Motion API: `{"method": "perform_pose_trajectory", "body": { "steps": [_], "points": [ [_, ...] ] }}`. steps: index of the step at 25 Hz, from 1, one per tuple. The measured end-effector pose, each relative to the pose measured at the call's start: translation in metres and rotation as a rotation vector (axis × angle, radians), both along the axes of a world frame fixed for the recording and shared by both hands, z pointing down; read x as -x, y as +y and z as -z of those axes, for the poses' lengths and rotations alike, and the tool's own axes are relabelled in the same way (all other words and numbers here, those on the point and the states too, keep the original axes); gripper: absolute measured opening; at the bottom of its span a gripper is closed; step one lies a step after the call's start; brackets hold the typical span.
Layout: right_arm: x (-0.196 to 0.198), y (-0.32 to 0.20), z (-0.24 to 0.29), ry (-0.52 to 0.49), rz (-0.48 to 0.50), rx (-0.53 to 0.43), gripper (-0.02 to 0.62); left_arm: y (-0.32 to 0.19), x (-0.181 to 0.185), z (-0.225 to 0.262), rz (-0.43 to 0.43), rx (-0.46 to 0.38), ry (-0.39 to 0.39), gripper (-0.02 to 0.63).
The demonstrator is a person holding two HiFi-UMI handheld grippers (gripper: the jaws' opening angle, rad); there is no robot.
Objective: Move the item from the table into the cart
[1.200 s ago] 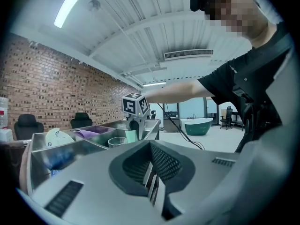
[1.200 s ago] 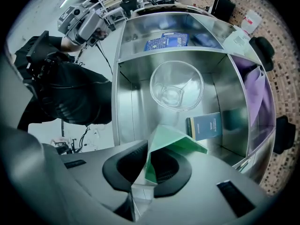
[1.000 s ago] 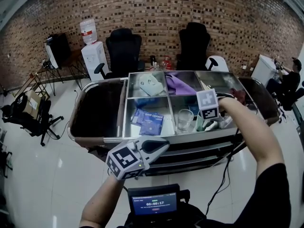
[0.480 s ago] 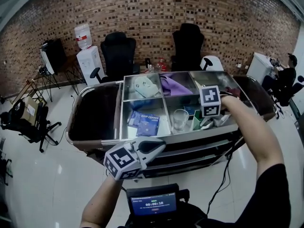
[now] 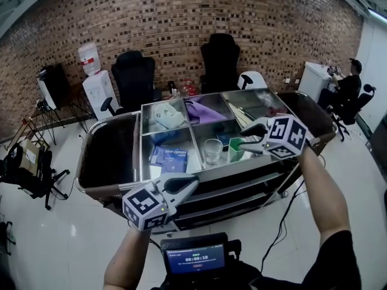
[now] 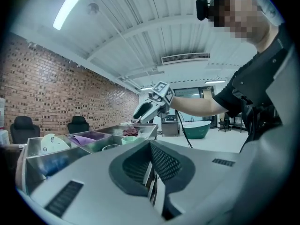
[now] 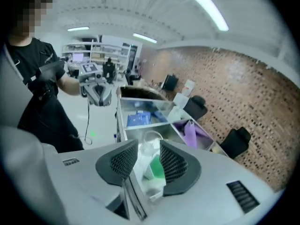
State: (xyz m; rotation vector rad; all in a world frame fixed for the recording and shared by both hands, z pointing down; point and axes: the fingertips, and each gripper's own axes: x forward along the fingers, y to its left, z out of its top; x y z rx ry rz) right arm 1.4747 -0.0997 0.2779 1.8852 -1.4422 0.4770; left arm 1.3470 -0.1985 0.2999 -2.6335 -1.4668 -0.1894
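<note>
The steel cart (image 5: 199,175) has several compartments. Its near right one holds a green cup (image 5: 236,150) and a clear glass (image 5: 212,150). My right gripper (image 5: 243,136) hovers just right of and above that compartment, open, with nothing between its pads. In the right gripper view the green cup (image 7: 157,168) and glass (image 7: 149,142) show through the gap of that gripper (image 7: 144,156), lying below in the cart. My left gripper (image 5: 193,181) hangs in front of the cart's near edge, shut and empty; its jaws (image 6: 152,172) meet.
Other compartments hold a blue coffee pack (image 5: 171,159), a white item (image 5: 168,116) and purple cloth (image 5: 205,110). Black bins (image 5: 109,150) flank the cart. Office chairs (image 5: 134,71) and a water dispenser (image 5: 95,89) stand behind; a person (image 5: 347,89) sits far right.
My right gripper has opened and risen out of the near right compartment, drawing back to the right. The left gripper has hardly moved.
</note>
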Motion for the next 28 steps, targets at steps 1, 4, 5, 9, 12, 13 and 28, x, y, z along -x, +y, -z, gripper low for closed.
{"method": "perform_pose_trajectory", "body": {
  "steps": [1,4,5,9,12,13,28],
  "points": [
    [0.012,0.001,0.009,0.021,-0.019,-0.098,0.137,0.003,0.0,-0.001,-0.003,0.006,-0.002,0.0],
    [0.048,0.008,0.023,0.064,-0.069,-0.331,0.137,0.012,0.002,-0.006,-0.003,0.024,-0.011,0.0],
    [0.059,0.01,0.025,0.074,-0.081,-0.386,0.137,0.014,0.004,-0.007,0.002,0.034,-0.014,0.0],
    [0.095,0.027,0.022,0.089,-0.171,-0.562,0.137,0.022,0.015,-0.006,0.013,0.073,-0.02,0.0],
    [0.111,0.037,0.012,0.072,-0.234,-0.655,0.137,0.02,0.025,-0.005,0.034,0.082,-0.011,0.0],
    [0.116,0.039,0.008,0.07,-0.25,-0.681,0.137,0.017,0.027,-0.005,0.049,0.081,-0.005,0.0],
    [0.159,0.047,-0.037,0.081,-0.297,-0.925,0.003,0.015,0.045,-0.031,0.1,0.153,-0.025,0.0]
  ]
}}
